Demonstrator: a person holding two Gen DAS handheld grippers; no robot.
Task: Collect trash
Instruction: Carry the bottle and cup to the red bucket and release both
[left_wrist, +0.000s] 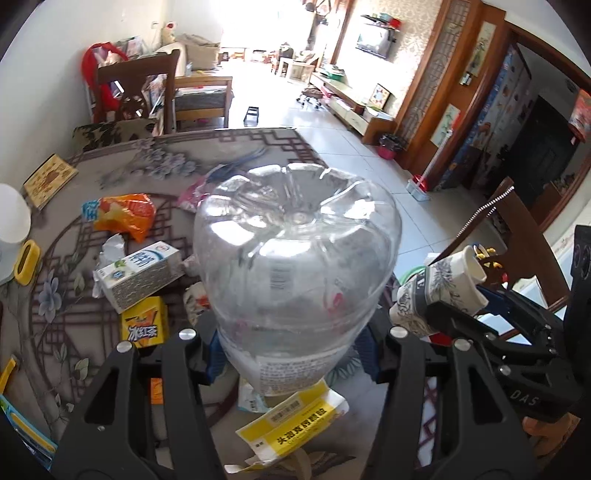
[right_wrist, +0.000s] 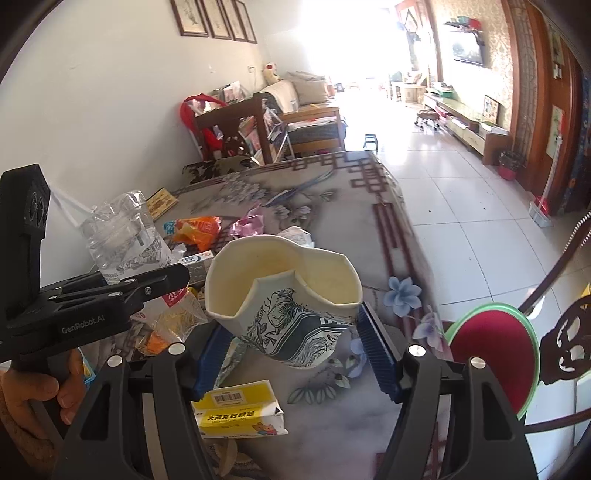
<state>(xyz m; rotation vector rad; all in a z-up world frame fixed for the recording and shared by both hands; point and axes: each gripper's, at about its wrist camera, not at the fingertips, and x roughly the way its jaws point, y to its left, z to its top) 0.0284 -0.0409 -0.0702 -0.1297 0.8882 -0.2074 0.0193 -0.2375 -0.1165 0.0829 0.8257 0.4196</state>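
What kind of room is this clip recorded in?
Most likely a home's combined living and dining room: a cloth-covered dining table strewn with trash, a wooden dining chair, and beyond them a sofa facing a wall-mounted TV.

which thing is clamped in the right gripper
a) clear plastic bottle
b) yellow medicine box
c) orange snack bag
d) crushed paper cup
d) The right gripper has its blue pads on either side of the crushed paper cup, whose rim is folded in; the clear plastic bottle sits in the left gripper.
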